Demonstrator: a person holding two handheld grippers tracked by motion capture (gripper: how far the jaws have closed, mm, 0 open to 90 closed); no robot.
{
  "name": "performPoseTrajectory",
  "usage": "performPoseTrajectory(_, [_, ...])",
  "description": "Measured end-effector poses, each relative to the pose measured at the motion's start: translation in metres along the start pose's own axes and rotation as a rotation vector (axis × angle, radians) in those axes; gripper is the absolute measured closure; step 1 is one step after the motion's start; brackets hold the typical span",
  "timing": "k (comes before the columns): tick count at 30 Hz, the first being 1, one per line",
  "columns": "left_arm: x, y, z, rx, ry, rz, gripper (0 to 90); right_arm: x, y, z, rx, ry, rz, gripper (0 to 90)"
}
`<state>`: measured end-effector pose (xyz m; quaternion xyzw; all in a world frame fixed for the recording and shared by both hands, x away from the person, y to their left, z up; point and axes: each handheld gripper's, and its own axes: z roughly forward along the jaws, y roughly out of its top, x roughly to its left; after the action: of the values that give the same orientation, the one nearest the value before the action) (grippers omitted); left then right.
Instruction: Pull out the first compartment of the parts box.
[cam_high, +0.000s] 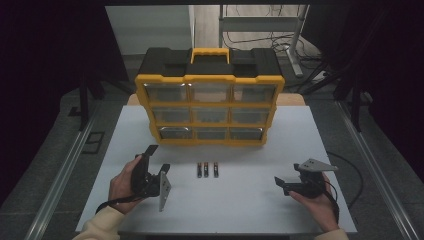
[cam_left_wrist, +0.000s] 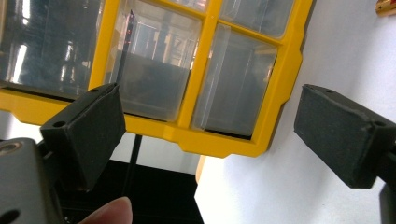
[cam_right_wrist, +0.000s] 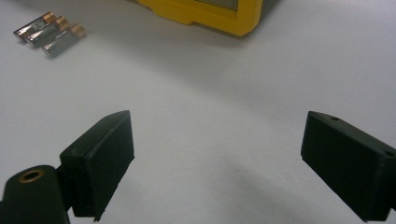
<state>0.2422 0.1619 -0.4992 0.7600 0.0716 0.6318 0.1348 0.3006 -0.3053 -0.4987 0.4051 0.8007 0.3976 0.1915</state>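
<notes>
Start of work judged: both jaw sets were held wide, nothing gripped. Left gripper (cam_high: 156, 161), right gripper (cam_high: 283, 183). Three batteries (cam_high: 207, 169) lay between, near drawer box (cam_high: 210, 95). A reach to the batteries was called for next.

dim, dark-edged high view with a pale lit table (cam_high: 280, 145) (soft shadows only), glare on the organizer (cam_left_wrist: 201, 70) drawers, near jaws blurred.

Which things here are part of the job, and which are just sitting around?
Part of the job:
three batteries
yellow drawer organizer
left gripper, open
right gripper, open

Just about:
metal desk frame behind the table
floor cables
</notes>
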Motion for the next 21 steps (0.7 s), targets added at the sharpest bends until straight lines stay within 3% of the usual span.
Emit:
performPoseTrajectory(3, [-0.001, 0.0, 0.0, -0.004, -0.004, 0.014, 9.6, 0.0, 0.0, 0.0, 0.0, 0.0, 0.0, 9.9])
performPoseTrajectory(21, [0.009, 0.002, 0.005, -0.022, 0.006, 0.002, 9.4, 0.0, 0.0, 0.0, 0.002, -0.002, 0.001, 9.9])
